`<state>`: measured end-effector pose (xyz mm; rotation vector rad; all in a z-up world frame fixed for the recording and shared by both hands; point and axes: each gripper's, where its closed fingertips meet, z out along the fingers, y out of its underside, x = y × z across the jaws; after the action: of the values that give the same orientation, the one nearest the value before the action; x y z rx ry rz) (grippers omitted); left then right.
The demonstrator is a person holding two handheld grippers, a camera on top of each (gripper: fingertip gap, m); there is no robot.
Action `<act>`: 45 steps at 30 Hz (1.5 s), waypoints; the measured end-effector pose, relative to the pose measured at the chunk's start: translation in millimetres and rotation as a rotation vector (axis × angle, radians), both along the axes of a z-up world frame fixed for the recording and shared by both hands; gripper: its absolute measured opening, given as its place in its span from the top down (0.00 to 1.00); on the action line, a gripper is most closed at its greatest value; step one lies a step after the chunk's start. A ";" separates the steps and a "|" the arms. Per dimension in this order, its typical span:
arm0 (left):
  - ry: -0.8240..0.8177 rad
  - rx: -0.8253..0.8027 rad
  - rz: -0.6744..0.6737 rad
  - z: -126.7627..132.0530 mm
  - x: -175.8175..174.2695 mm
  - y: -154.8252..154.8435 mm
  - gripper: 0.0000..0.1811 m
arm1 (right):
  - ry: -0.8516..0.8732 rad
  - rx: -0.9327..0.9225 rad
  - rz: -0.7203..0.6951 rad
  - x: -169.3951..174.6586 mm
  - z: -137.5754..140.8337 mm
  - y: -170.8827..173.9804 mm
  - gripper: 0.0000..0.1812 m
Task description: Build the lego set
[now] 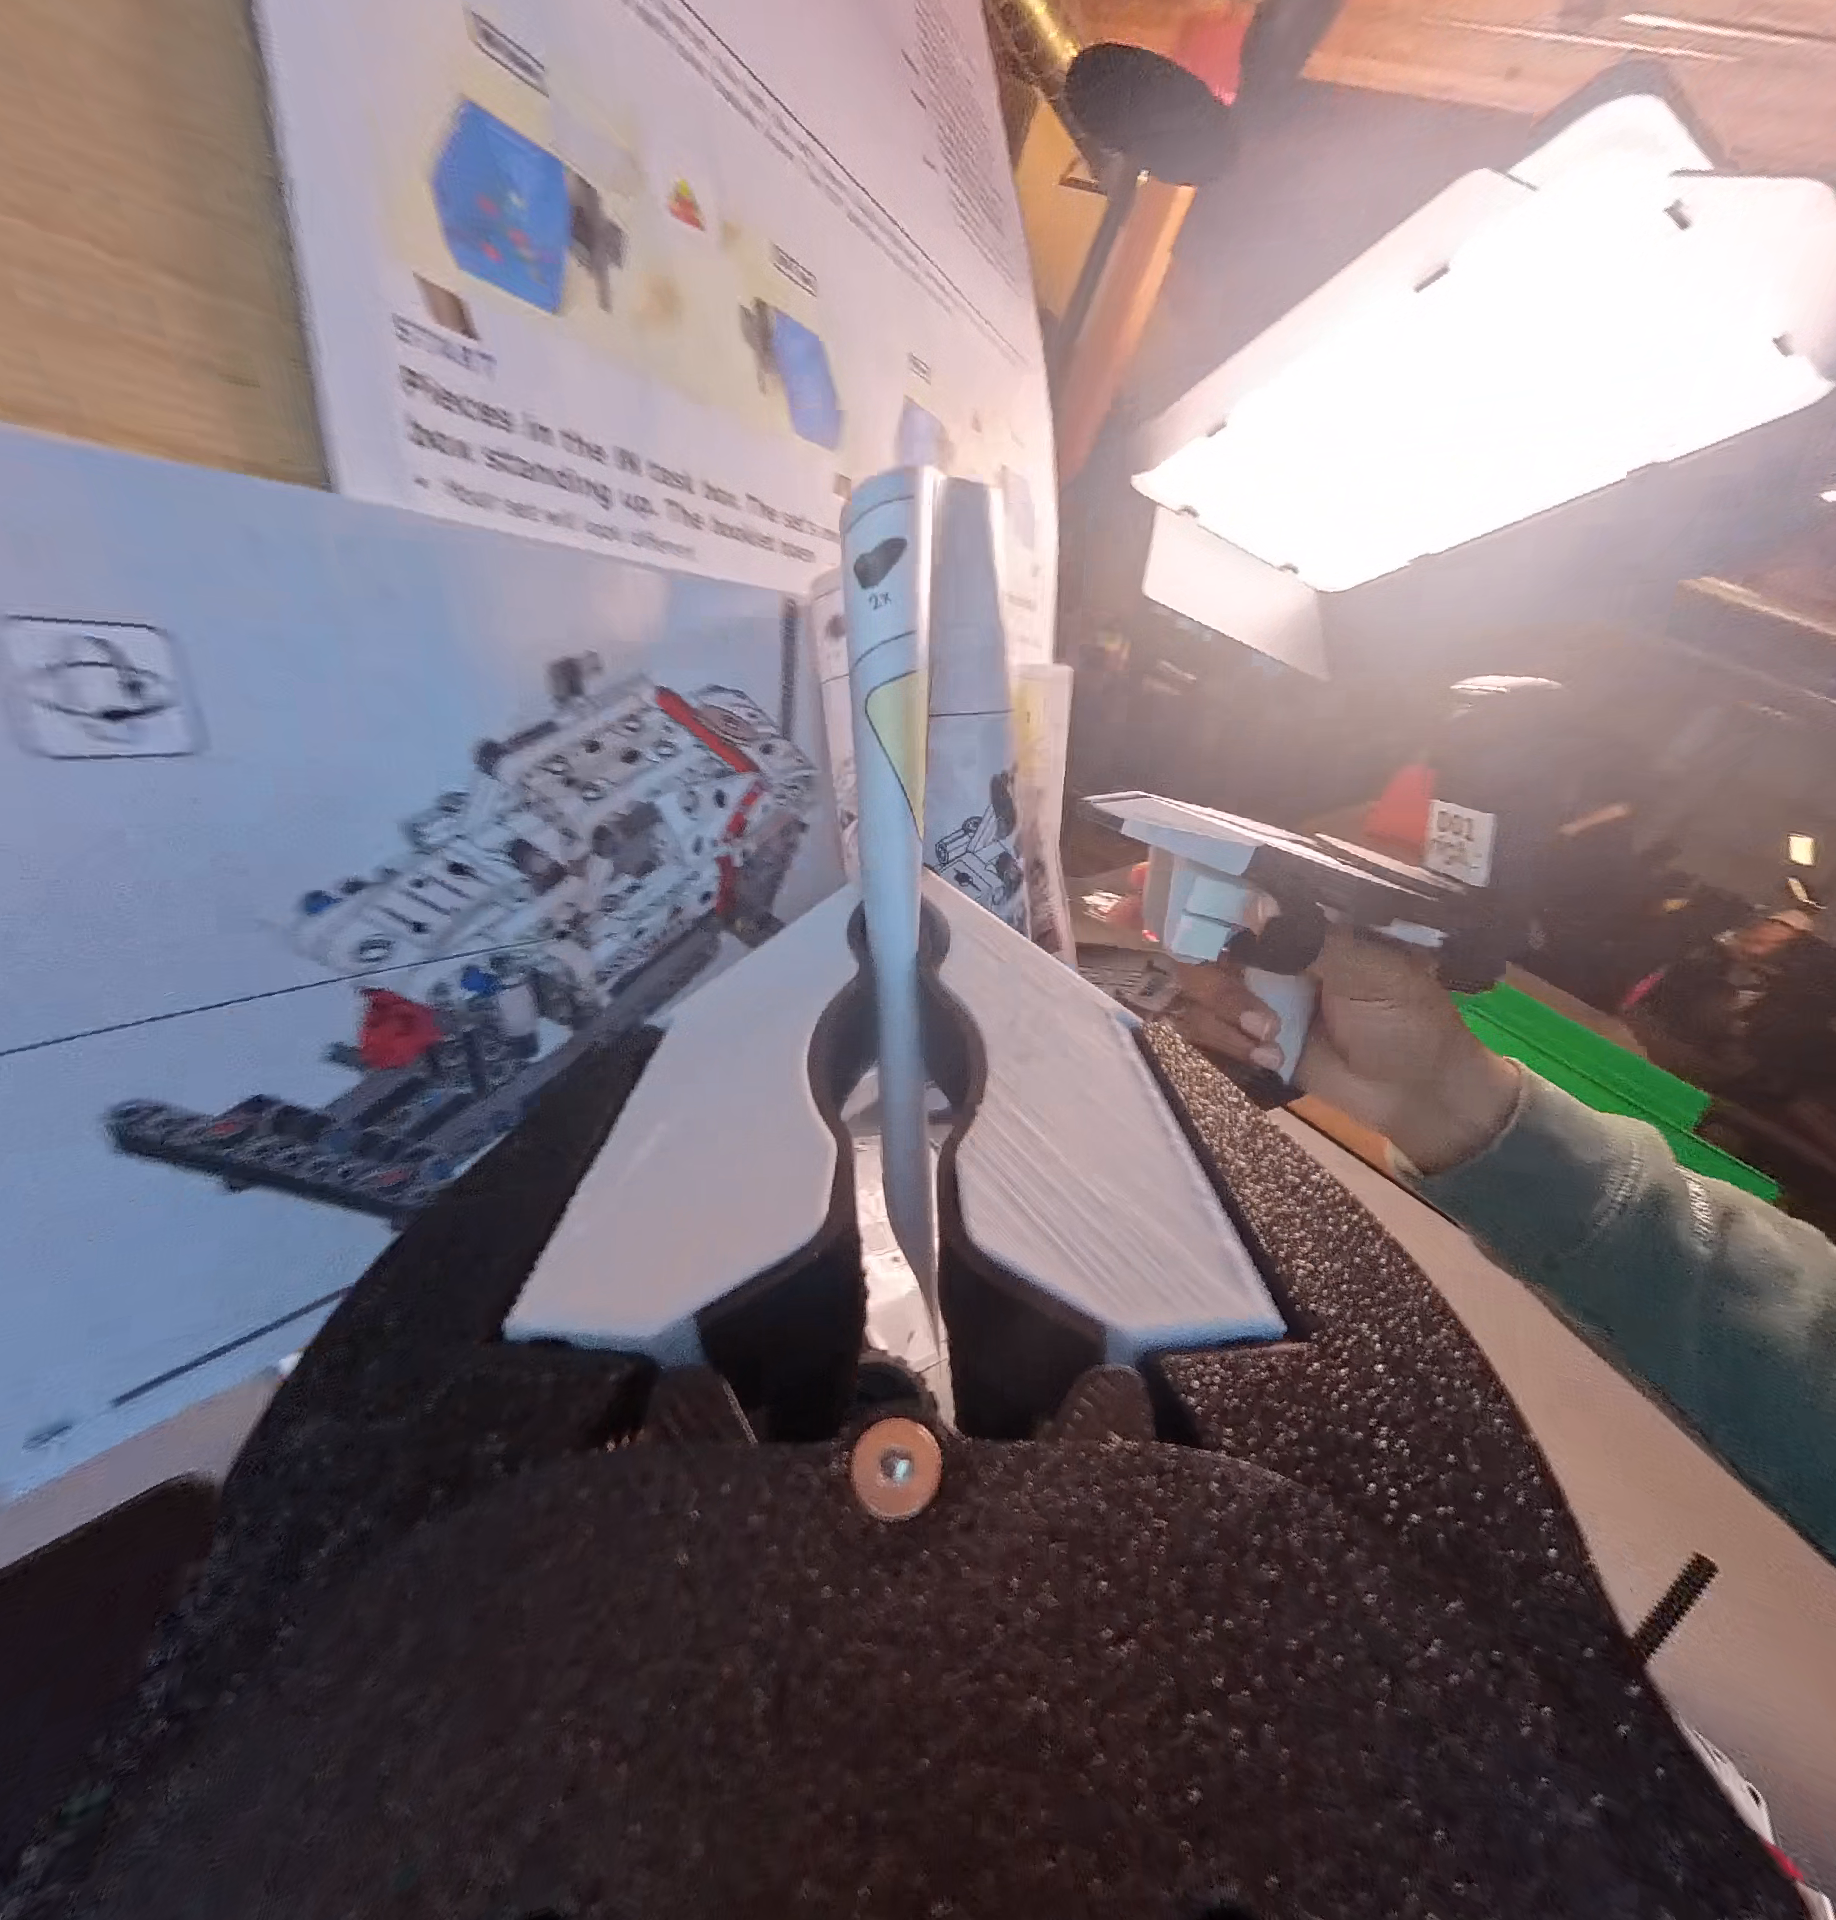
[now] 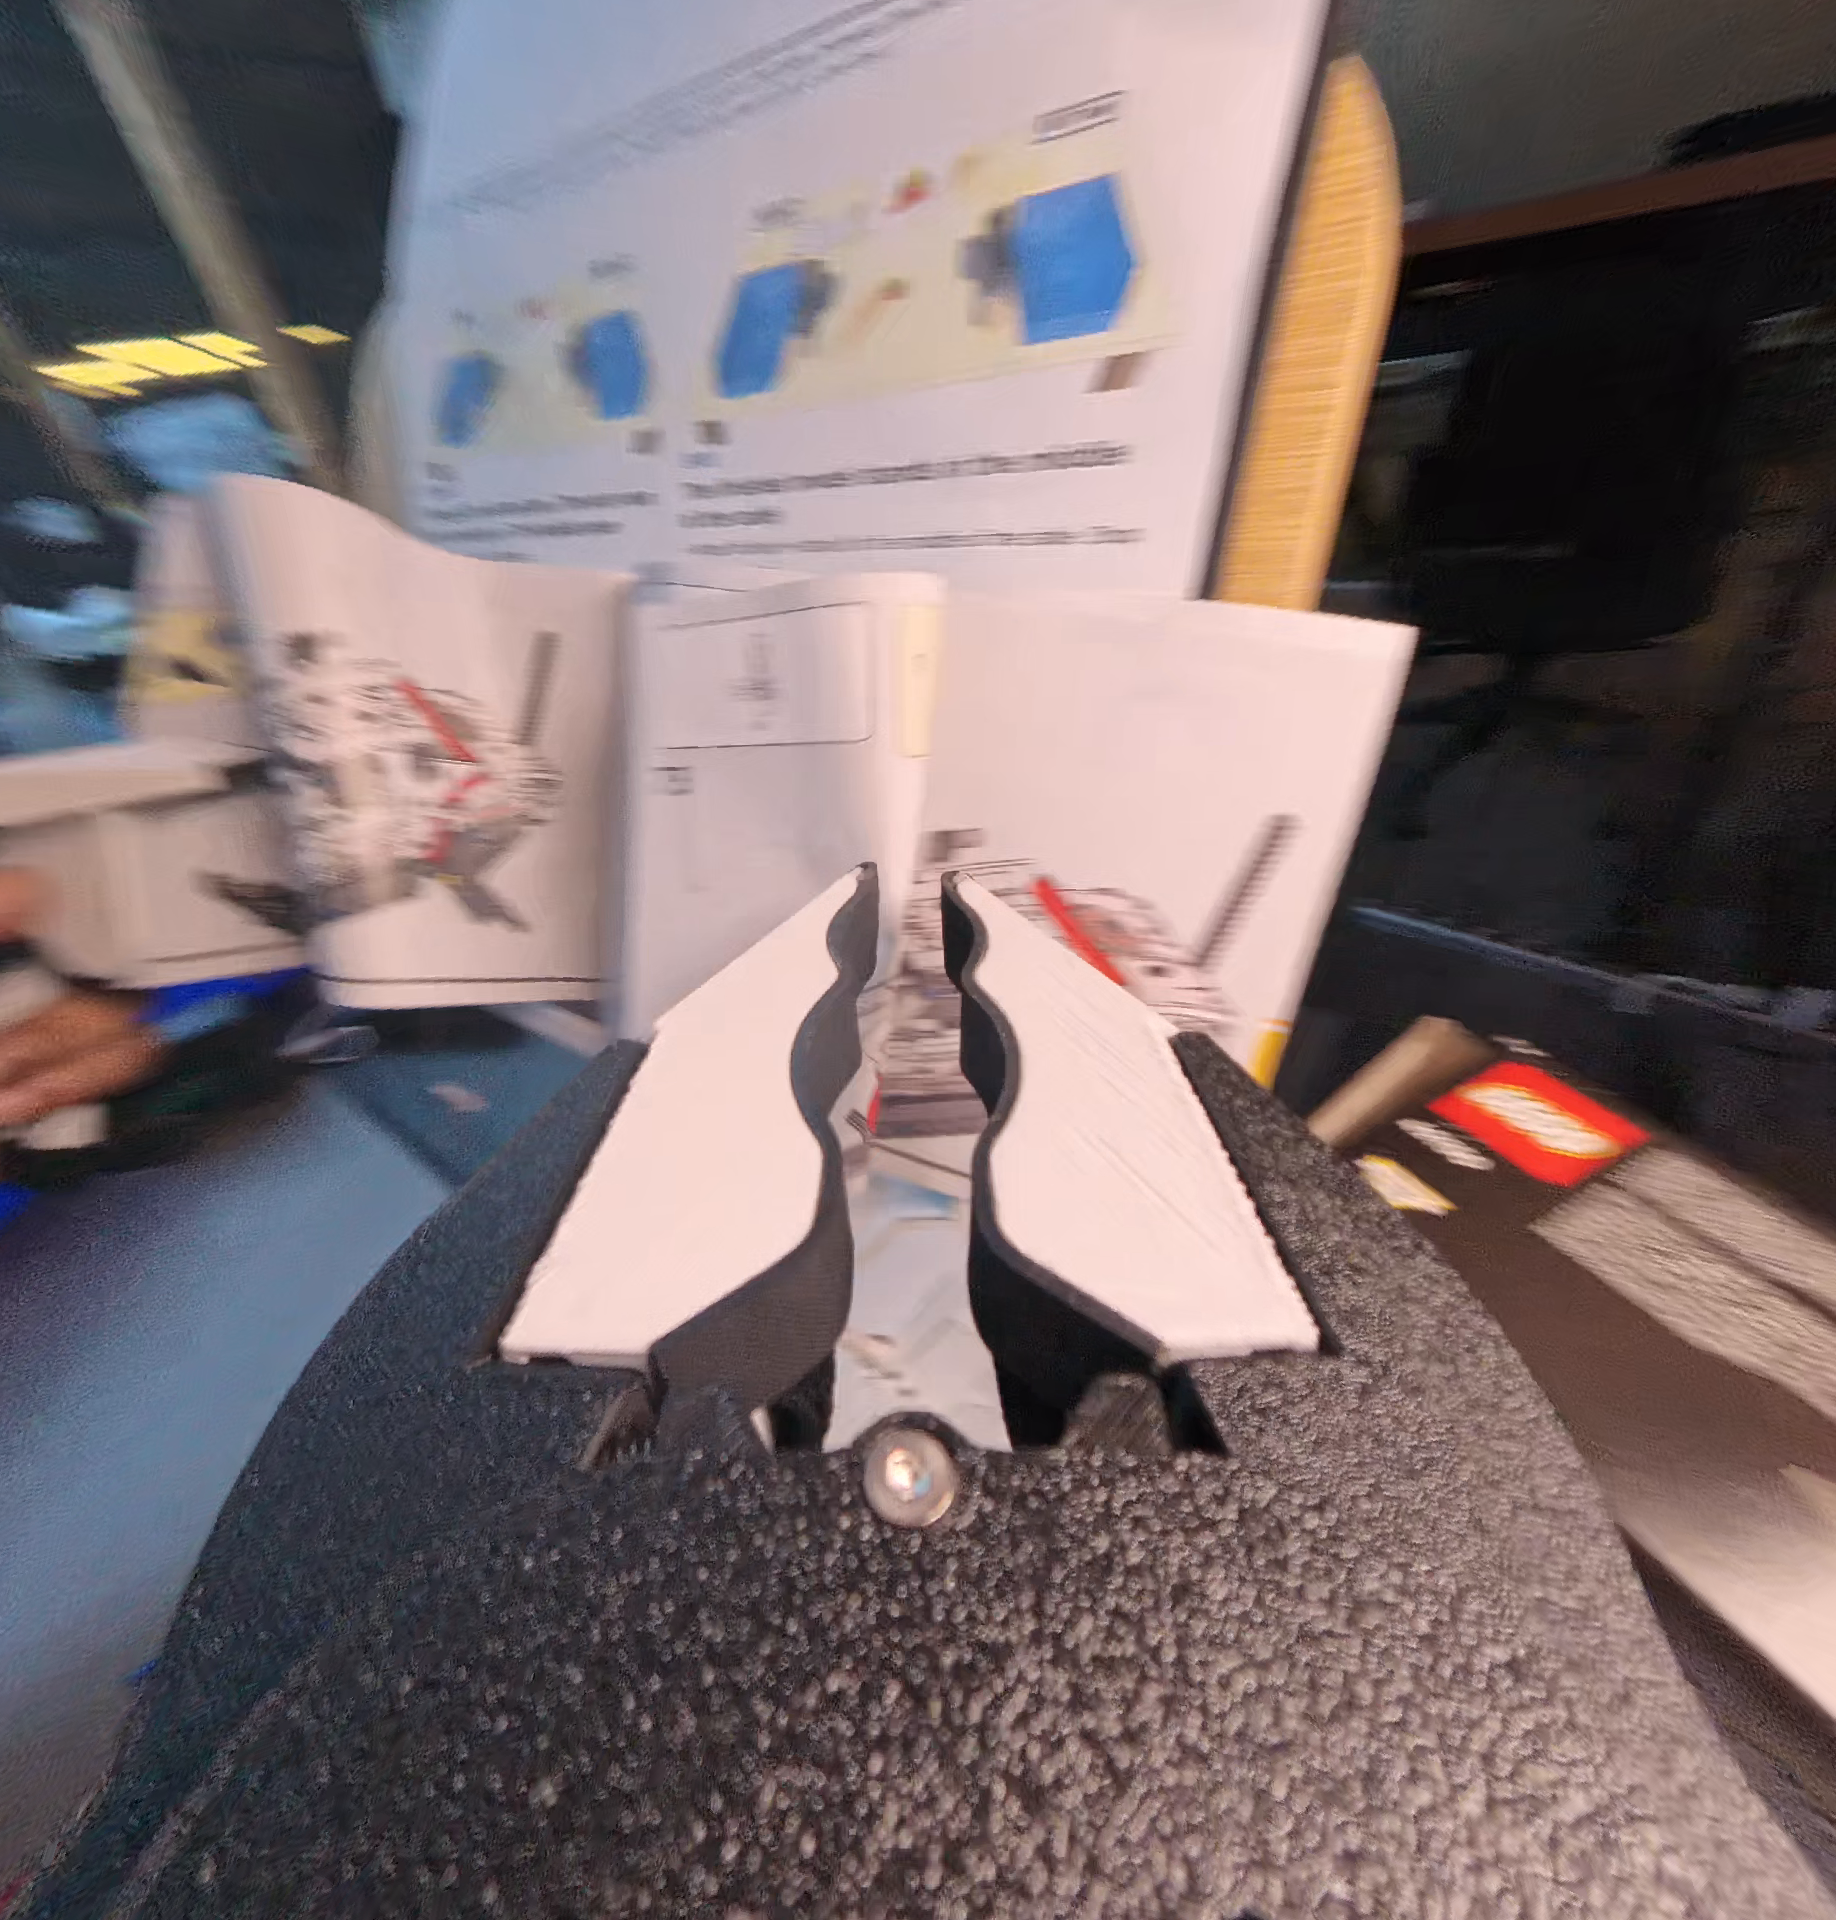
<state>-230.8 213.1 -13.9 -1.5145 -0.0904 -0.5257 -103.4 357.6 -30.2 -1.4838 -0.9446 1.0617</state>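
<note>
The instruction booklet (image 1: 374, 883) stands open, its left page showing a white, grey and red model. My left gripper (image 1: 893, 920) is shut on the edge of one page (image 1: 888, 665), which stands upright between the fingers. In the right wrist view the same booklet (image 2: 1153, 769) stands straight ahead, with several pages fanned. My right gripper (image 2: 909, 883) is open by a narrow gap and empty, its tips close in front of the booklet's pages. It also shows in the left wrist view (image 1: 1257, 862), held by a hand (image 1: 1381, 1029) in a teal sleeve.
A white instruction poster (image 1: 633, 260) stands behind the booklet and shows in the right wrist view (image 2: 841, 312) too. A black set box (image 2: 1620, 1247) lies at the right. A bright light panel (image 1: 1516, 364) hangs above. A green plate (image 1: 1579, 1060) lies far right. Spacing between my two grippers at the tips: around 20 cm.
</note>
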 end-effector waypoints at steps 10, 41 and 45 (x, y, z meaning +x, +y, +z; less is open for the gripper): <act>0.269 -0.164 0.220 -6.0 -58.6 -14.8 0.96 | 0.154 0.602 -0.152 20.9 79.5 -89.2 0.94; 0.613 -0.237 0.085 -38.8 81.9 66.6 0.88 | -0.346 0.495 -0.338 3.5 -29.0 27.3 0.89; 0.708 -0.346 0.180 -65.7 59.3 88.4 0.89 | -0.301 0.447 -0.331 18.5 -29.0 24.8 0.89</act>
<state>-171.5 301.5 -79.6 -1.9297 0.2433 0.1999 -84.9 382.5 -59.2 -1.3755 -1.0198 0.3606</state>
